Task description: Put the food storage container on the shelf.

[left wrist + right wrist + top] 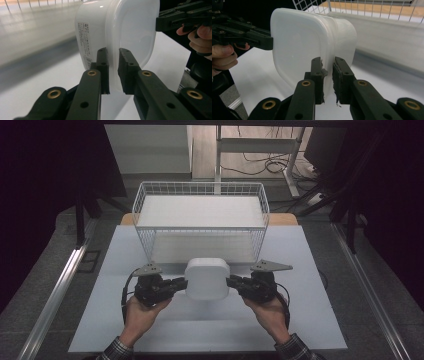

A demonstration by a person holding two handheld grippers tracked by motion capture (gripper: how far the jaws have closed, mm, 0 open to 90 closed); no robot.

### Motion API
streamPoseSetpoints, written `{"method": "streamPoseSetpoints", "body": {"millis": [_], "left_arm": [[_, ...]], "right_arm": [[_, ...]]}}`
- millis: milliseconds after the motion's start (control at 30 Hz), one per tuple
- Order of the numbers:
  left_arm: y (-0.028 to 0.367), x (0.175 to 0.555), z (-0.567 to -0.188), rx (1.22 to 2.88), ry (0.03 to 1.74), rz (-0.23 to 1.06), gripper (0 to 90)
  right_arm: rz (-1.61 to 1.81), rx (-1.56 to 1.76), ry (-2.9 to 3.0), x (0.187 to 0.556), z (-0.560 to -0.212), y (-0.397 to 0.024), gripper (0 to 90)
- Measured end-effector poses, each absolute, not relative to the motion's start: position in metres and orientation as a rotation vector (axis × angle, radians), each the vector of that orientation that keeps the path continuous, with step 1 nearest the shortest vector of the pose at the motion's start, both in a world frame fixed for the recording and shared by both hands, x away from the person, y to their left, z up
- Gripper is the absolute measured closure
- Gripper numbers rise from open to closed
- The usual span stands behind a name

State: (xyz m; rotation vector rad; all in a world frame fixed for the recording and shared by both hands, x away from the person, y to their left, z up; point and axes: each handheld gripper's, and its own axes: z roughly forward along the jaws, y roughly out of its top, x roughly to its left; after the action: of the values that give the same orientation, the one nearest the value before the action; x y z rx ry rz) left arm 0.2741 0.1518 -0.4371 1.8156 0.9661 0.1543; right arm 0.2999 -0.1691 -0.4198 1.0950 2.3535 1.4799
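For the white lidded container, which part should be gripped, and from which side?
Grip the thin lid rim of the white container, one gripper on each opposite side, coming in level. The body looks too wide for the jaws, but the protruding rim fits between them. The left gripper and right gripper already pinch it this way.

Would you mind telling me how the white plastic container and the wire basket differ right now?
The white plastic container has solid, rounded walls; the wire basket is an open square-cornered mesh. The container is smaller, held between the left gripper and right gripper, while the larger basket sits untouched on the table. Both are white.
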Motion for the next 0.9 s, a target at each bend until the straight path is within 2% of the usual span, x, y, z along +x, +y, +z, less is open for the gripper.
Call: {"method": "streamPoseSetpoints", "body": {"millis": [900], "left_arm": [[0.159, 0.319, -0.358, 1.769, 0.920, 0.294, 80.2]], "right_arm": [[1.520, 0.992, 2.251, 0.351, -0.342, -0.155, 78.1]]}}
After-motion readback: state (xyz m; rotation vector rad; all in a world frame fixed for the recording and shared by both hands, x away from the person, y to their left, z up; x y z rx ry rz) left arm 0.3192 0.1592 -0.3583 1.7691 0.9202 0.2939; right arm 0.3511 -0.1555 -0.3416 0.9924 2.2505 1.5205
